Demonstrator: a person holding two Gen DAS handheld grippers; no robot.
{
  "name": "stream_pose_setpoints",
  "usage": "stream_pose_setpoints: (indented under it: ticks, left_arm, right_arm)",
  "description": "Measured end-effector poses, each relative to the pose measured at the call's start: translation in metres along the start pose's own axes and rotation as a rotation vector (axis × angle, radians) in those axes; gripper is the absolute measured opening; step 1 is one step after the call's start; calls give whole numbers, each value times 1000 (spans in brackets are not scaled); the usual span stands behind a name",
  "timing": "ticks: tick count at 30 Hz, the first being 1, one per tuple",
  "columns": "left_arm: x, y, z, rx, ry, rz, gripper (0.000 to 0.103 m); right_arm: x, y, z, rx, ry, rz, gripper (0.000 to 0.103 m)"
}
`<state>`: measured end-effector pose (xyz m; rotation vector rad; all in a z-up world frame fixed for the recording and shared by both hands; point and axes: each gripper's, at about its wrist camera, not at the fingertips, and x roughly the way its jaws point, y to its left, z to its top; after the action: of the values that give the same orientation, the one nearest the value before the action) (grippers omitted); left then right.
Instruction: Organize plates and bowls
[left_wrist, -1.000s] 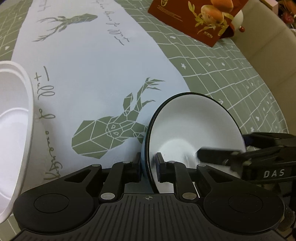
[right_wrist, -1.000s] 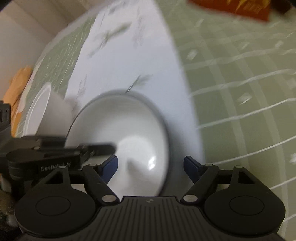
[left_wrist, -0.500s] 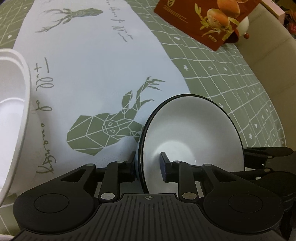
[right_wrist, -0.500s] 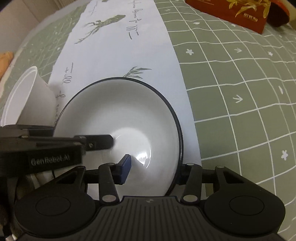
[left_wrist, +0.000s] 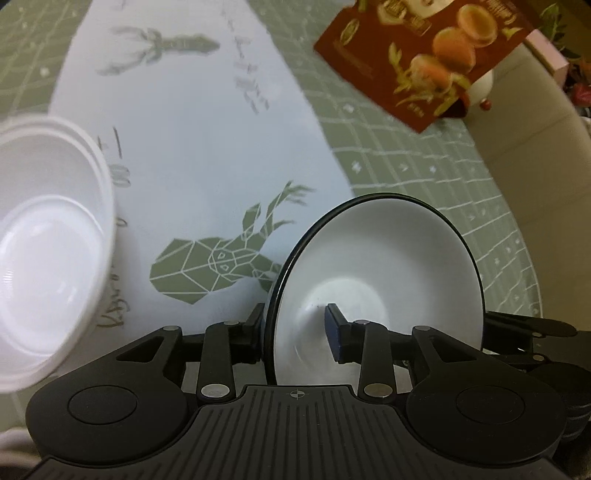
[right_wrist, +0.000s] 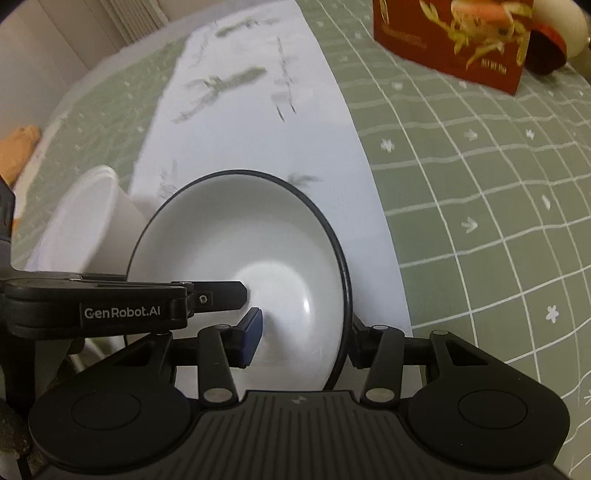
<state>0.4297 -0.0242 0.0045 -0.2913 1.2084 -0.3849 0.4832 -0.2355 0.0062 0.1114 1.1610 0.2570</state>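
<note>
I have the black-rimmed white bowl (left_wrist: 384, 273) between both grippers: the left gripper (left_wrist: 295, 325) and right gripper (right_wrist: 303, 332) each straddle its rim, fingers not fully clenched. It stands tilted above the deer runner (left_wrist: 207, 184), beside the white plastic bowl (left_wrist: 48, 251). Next I judge one side must release so I can carry it to its stack.

I see a white dish (left_wrist: 376, 266) with a thin dark rim, shallow and glossy, tilted up on edge over the white runner. To its left sits a white plastic bowl (left_wrist: 48, 243), upright, open side up, apart from the dish (right_wrist: 240, 236).
</note>
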Motion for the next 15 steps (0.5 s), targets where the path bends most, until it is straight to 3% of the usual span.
stream_pose_setpoints:
  ticks: [5, 9, 15]
  left_arm:
    - [-53, -16, -15, 3, -31, -2, 36]
    - [-81, -27, -51, 49, -40, 38, 36]
    - [-61, -20, -95, 46, 87, 88, 36]
  right_arm:
    - [-40, 11, -5, -19, -27, 70, 47]
    - [-69, 25, -26, -84, -19, 103, 47]
    - [-61, 39, -72, -147, 108, 91, 47]
